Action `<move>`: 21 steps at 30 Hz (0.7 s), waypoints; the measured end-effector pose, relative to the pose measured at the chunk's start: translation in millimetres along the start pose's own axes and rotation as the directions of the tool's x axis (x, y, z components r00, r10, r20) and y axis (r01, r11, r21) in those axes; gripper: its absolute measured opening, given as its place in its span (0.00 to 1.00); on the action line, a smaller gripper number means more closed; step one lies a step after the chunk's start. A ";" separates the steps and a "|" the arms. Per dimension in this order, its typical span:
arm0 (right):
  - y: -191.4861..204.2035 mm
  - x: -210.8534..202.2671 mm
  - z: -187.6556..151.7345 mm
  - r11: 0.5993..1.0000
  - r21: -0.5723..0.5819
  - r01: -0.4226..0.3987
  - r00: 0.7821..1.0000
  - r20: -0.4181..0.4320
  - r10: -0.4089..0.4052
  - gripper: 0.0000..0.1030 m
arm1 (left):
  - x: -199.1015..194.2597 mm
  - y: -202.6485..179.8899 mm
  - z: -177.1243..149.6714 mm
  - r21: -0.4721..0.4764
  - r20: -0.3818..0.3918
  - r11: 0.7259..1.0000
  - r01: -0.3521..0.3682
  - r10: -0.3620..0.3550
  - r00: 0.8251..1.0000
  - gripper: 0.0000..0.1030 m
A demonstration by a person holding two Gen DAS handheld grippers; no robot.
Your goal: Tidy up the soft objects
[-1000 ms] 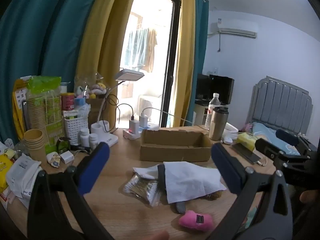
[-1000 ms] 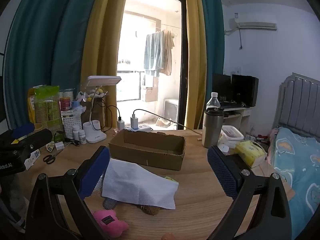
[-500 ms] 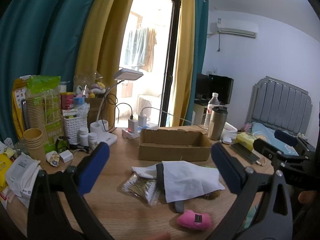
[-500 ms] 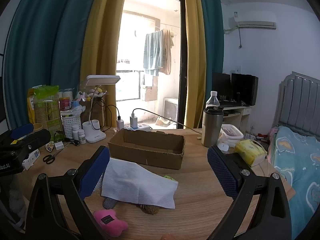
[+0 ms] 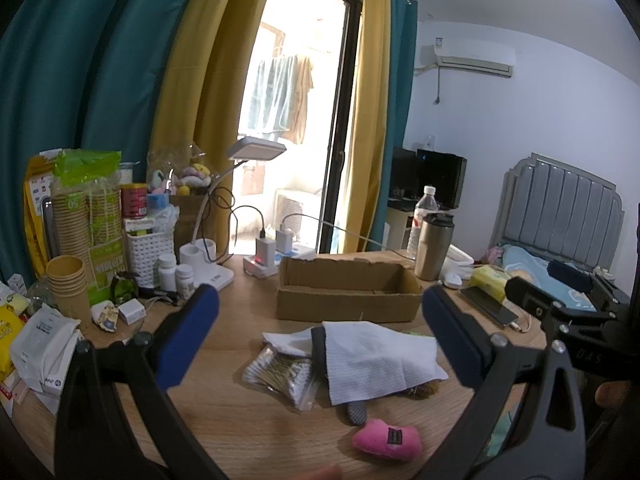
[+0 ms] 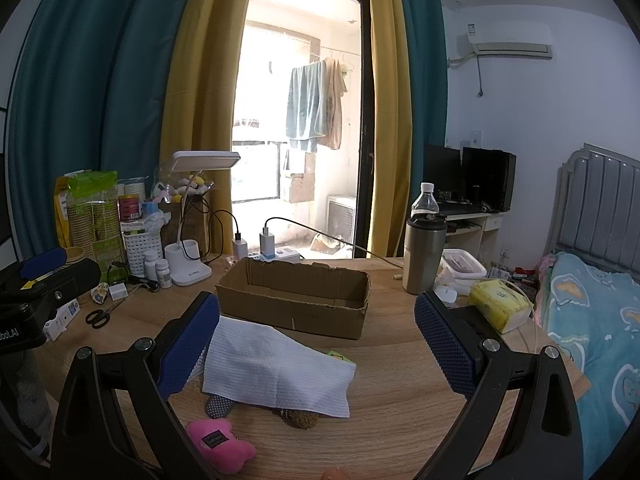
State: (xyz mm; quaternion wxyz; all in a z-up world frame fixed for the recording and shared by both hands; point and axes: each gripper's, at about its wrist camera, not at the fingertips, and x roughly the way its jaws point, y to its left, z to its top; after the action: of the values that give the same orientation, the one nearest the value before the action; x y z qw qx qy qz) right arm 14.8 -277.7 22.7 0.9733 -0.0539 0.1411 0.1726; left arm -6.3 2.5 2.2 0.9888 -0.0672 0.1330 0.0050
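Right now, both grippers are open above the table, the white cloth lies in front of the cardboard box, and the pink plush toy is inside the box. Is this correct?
Not quite. The pink plush toy is not inside the cardboard box; it lies on the table, nearer than the white cloth, as the right wrist view shows. The rest is correct: the left gripper and the right gripper are open.

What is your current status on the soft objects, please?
Both tongs open, holding nothing. Pink plush and white cloth lie on the table, cardboard box behind them looks empty. Cloth covers other items; nothing blocks the plush.

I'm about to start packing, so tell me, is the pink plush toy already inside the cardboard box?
No, the pink plush toy lies on the table, well in front of the cardboard box.
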 end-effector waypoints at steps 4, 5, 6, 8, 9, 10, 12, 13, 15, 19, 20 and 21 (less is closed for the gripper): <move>0.1 -0.3 0.4 1.000 0.001 0.000 1.000 0.000 0.000 0.97 | -0.1 -0.7 -0.3 0.000 -0.002 1.000 -0.001 0.001 1.000 0.99; 0.3 -0.4 0.4 1.000 0.001 0.001 1.000 0.000 -0.001 0.97 | -0.6 -1.4 -0.4 -0.002 -0.003 1.000 -0.001 0.001 1.000 0.99; 0.3 -0.4 0.4 1.000 0.001 0.001 1.000 0.001 -0.001 0.97 | -0.6 -1.7 -0.5 -0.001 -0.003 1.000 -0.001 0.001 1.000 0.99; 0.4 -0.2 0.7 1.000 0.001 0.001 1.000 0.000 -0.001 0.97 | -0.5 -1.3 -0.8 0.000 0.000 1.000 -0.001 0.001 1.000 0.99; 0.3 -0.2 0.6 1.000 0.001 0.001 1.000 0.000 -0.001 0.97 | -0.3 -1.0 -0.5 -0.001 -0.001 1.000 0.000 0.000 1.000 0.99; 0.3 -0.1 0.5 1.000 0.001 0.002 1.000 0.001 -0.002 0.97 | -0.4 -1.2 -0.4 -0.001 -0.002 1.000 0.000 0.000 1.000 0.99; 0.3 0.2 0.2 1.000 0.002 0.003 1.000 0.001 -0.003 0.97 | -0.6 -1.4 -0.6 -0.001 -0.003 1.000 0.000 0.000 1.000 0.99; 0.3 0.3 0.1 1.000 0.002 0.003 1.000 0.001 -0.003 0.97 | -0.8 -1.7 -0.7 -0.001 -0.004 1.000 0.001 -0.001 1.000 0.99; 0.0 0.2 0.3 1.000 0.002 0.002 1.000 0.001 -0.002 0.97 | 0.0 -3.6 0.0 0.000 -0.005 1.000 0.002 -0.002 1.000 0.99; -0.2 0.3 0.0 1.000 0.003 0.002 1.000 0.001 -0.002 0.97 | 0.1 -4.6 -0.2 -0.002 -0.005 1.000 0.002 -0.002 1.000 0.99; -0.1 0.3 0.3 1.000 0.003 0.002 1.000 0.000 -0.002 0.97 | 0.2 -3.4 -0.5 0.000 -0.005 1.000 0.002 -0.002 1.000 0.99; -0.2 0.1 0.2 1.000 0.002 0.002 1.000 0.001 -0.002 0.97 | 0.1 -3.2 -0.6 -0.001 -0.004 1.000 0.002 -0.002 1.000 0.99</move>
State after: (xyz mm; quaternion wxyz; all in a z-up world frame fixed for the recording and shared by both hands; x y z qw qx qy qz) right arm 15.0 -277.8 22.8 0.9736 -0.0529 0.1408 0.1717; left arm -6.3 -0.7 1.9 0.9885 -0.0677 0.1350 0.0037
